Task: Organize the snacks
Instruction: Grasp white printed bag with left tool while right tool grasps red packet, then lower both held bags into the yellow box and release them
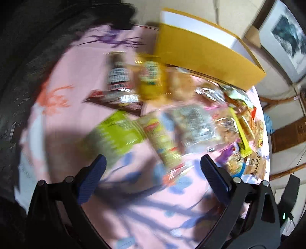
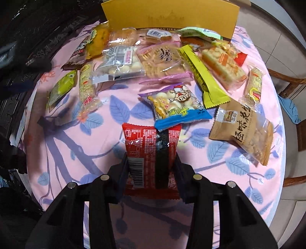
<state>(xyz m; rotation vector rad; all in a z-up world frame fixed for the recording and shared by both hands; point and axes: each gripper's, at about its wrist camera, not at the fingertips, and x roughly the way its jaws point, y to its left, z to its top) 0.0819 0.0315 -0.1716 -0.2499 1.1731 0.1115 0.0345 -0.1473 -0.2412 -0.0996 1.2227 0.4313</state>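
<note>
One glossy rectangular red packet (image 2: 151, 153) between right gripper (image 2: 151, 162) jaws

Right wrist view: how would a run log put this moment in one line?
right gripper: shut on red snack packet | left gripper: open, empty | yellow box: behind snacks
</note>
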